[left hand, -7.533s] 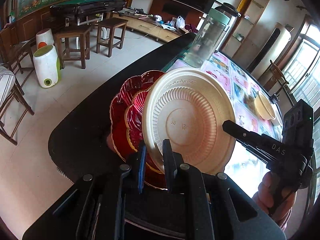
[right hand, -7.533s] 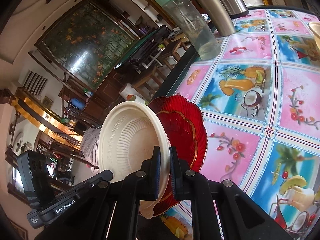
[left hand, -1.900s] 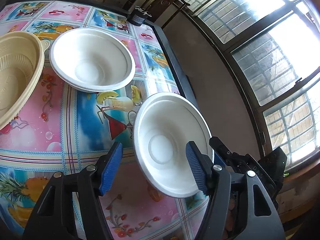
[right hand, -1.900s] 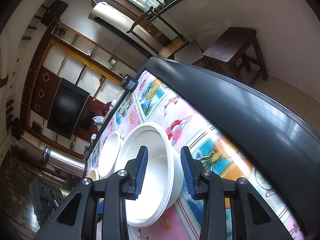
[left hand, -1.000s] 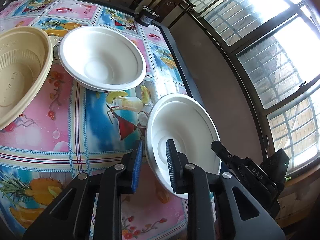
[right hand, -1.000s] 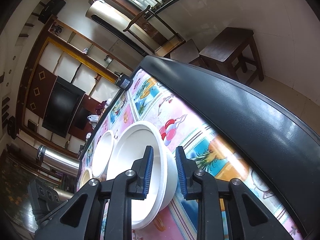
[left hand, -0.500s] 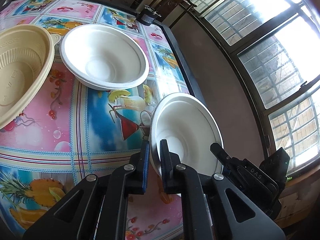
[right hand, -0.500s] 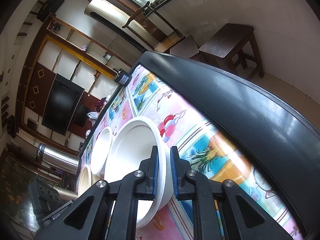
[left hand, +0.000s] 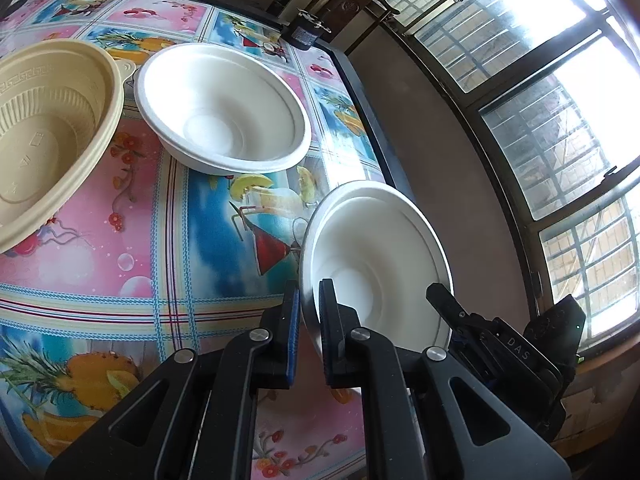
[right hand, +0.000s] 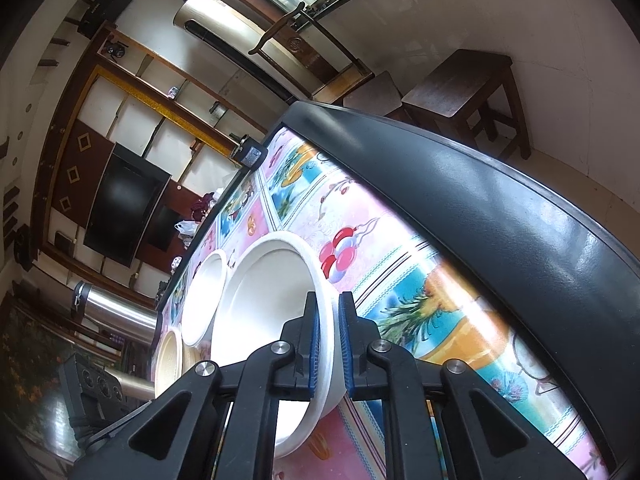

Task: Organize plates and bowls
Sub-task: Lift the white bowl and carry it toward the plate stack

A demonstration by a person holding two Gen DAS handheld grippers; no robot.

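Gripping both claws [left hand: 308, 330] [right hand: 329, 342]: empty white bowl [left hand: 384, 256]

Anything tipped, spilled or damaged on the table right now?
Only the near white bowl is askew: it is tilted up on edge, pinched at its rim by both the left gripper and the right gripper. The other white bowl and the beige bowl sit upright. No spills or damage show.

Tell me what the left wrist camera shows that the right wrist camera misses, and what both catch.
Left wrist only: the barred window and the right gripper on the far rim.

Right wrist only: the steel flask, the dark TV and the wooden stool.

Both: the held white bowl clamped by each gripper, the second white bowl and the beige bowl.
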